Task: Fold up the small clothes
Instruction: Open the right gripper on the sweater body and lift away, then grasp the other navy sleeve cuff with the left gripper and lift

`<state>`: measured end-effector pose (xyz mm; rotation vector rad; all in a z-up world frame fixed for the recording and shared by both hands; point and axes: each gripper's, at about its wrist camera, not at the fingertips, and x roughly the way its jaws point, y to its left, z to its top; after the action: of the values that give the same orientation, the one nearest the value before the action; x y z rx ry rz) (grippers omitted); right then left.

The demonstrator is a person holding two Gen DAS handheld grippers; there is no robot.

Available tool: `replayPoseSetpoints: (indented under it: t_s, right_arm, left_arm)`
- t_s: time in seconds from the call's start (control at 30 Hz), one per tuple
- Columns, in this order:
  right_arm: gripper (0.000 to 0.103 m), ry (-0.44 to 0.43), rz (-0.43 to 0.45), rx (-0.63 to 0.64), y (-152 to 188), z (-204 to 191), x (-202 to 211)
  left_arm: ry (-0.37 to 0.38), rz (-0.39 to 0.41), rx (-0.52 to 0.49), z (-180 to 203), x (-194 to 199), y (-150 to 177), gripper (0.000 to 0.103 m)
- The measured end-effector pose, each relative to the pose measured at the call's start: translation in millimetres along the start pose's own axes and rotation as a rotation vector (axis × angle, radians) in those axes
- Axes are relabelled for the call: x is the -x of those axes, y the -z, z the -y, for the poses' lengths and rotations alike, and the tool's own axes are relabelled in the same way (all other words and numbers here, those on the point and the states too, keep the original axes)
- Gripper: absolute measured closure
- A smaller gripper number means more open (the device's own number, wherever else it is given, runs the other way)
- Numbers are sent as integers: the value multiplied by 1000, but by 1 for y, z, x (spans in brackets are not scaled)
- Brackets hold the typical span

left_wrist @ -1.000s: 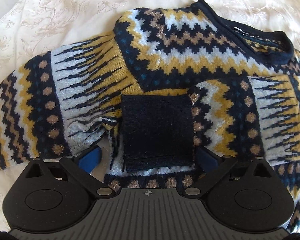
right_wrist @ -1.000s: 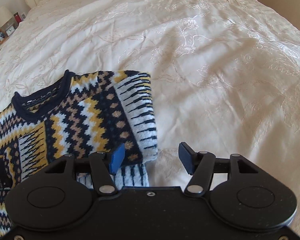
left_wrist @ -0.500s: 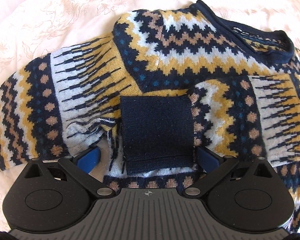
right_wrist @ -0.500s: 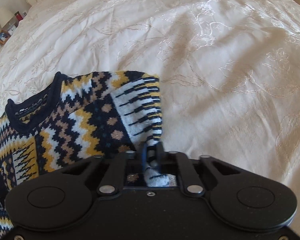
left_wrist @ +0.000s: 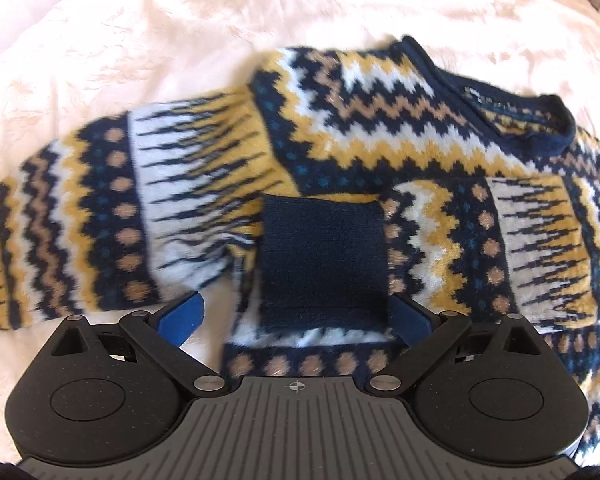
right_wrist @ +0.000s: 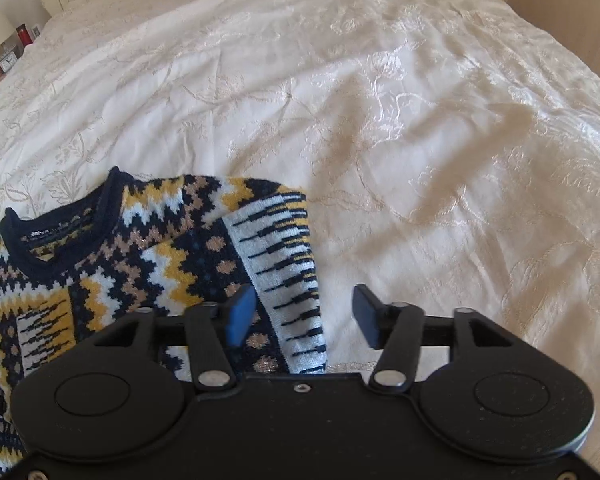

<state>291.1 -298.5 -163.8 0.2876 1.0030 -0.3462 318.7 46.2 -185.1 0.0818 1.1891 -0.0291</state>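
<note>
Half a second ago the right gripper [right_wrist: 304,314] was clamped on the sweater's [right_wrist: 172,264] folded right edge; now its jaws stand apart again, the white-and-navy striped edge lying between them, touched by neither pad as far as the view shows. The left gripper [left_wrist: 296,318] has barely shifted: it is released too, its blue pads either side of the navy cuff [left_wrist: 324,264], close to it but not pinching.

The sweater lies on the cream bedspread [right_wrist: 420,140], collar [left_wrist: 512,120] away from the person. Its right sleeve is folded across the chest, with the cuff resting mid-body. The left sleeve [left_wrist: 100,220] lies spread out to the side, not yet brought in.

By my reading, the right-side fold has just been set down and let go, so the sleeve stage is half done. Next would call for the left gripper to close on the outstretched sleeve near its end and carry it across the body, laying it flat without dragging the cuff already placed.
</note>
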Motion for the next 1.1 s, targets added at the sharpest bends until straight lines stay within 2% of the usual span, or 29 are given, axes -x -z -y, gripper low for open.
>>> replayPoseSetpoints:
  t_s: [0.1,0.17,0.27,0.53,0.73,0.87,1.1]
  right_arm:
    - [34,-24,18,63,4,-15,21]
    - [29,-48,28,91,11,-25,33]
    - [26,-93,31,117,24,-43,47]
    - [24,-175,-6,150,62,-98,67]
    - [24,-202,-22,173,83,-131,80]
    - [24,-203,-28,182,92,-148,87]
    - [23,-195,-34,195,100,-166,96]
  left_arm:
    - [-25,61,19,-18,21,10,4]
    - [-34,95,43,-38,35,20,4]
    - [-59,118,91,-72,51,32,4]
    - [-172,160,303,-195,69,54,4]
    - [-213,171,476,-272,66,61,4]
    - [-208,172,554,-302,54,62,4]
    - [-208,207,558,-326,38,53,5]
